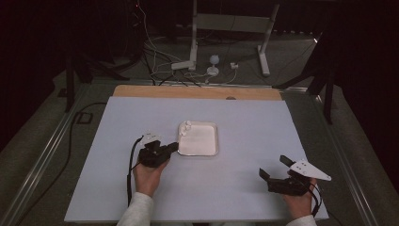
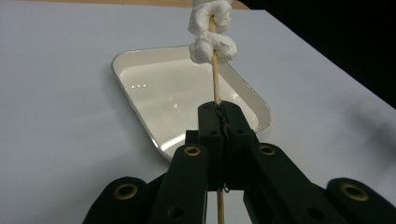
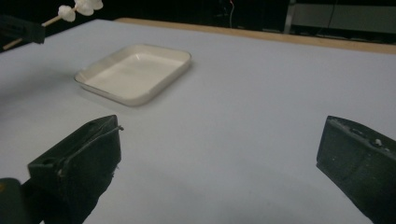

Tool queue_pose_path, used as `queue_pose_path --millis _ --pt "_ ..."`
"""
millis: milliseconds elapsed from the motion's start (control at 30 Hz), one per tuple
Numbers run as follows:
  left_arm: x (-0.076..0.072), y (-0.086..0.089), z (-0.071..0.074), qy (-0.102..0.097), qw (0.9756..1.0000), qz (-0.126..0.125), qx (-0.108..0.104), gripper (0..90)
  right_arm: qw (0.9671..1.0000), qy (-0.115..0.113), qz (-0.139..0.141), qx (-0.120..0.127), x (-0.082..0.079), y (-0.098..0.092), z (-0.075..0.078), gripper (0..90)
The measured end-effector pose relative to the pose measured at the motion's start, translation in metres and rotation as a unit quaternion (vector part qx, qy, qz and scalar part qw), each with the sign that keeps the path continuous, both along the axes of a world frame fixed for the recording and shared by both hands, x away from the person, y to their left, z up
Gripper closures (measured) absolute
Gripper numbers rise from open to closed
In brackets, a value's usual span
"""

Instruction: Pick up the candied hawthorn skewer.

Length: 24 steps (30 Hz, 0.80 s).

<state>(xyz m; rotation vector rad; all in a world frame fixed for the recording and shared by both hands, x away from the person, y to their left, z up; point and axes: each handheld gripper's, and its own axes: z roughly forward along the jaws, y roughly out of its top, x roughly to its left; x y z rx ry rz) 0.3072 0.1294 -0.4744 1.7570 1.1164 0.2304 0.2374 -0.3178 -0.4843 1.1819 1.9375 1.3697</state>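
Note:
A thin wooden skewer (image 2: 216, 86) carries white marshmallows (image 2: 211, 32) near its tip. My left gripper (image 2: 219, 116) is shut on the skewer's lower part and holds it over the near left corner of a white tray (image 2: 140, 60). From above, the left gripper (image 1: 173, 147) sits just left of the tray (image 1: 209, 151), with the marshmallows (image 1: 185, 126) above the tray's far left corner. Off at the table's near right, my right gripper (image 1: 275, 168) is open and holds nothing. Its view shows the tray (image 3: 177, 65) and the marshmallows (image 3: 81, 8) at the far left.
The tray lies mid-table on a white board (image 1: 244, 117) with a wooden strip (image 1: 197, 92) along its far edge. Beyond the table stand a white frame (image 1: 230, 23), cables and dark stand legs (image 1: 324, 80) on the floor.

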Motion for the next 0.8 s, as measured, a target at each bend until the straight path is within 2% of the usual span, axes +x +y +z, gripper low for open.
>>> queue_pose_path --millis 100,167,267,400,567,733,800 --pt "-0.006 0.004 0.0 -0.004 1.0 -0.004 -0.001 89.8 0.9999 -0.009 0.011 0.01 0.0 0.002 0.005 0.0" --pt "-0.013 0.008 0.001 -0.017 0.9998 -0.011 -0.005 89.8 0.9995 -0.013 0.02 0.02 0.002 0.005 0.009 0.0" --pt "-0.017 0.009 0.002 -0.024 0.9996 -0.013 -0.012 89.8 0.9989 -0.022 0.031 0.028 0.006 0.01 0.018 0.0" --pt "-0.025 0.009 0.007 -0.049 0.9984 -0.024 -0.017 89.8 0.998 -0.028 0.045 0.035 0.015 0.022 0.033 0.0" --pt "-0.031 0.01 0.01 -0.068 0.9972 -0.028 -0.012 89.8 0.9968 -0.02 0.063 0.044 0.031 0.041 0.052 0.0" --pt "-0.03 0.011 0.007 -0.076 0.9969 -0.02 -0.011 89.7 0.9965 -0.009 0.074 0.039 0.05 0.059 0.067 0.0" --pt "-0.03 0.011 0.005 -0.08 0.9966 -0.017 -0.01 89.7 0.9962 0.0 0.075 0.045 0.057 0.064 0.072 0.0"
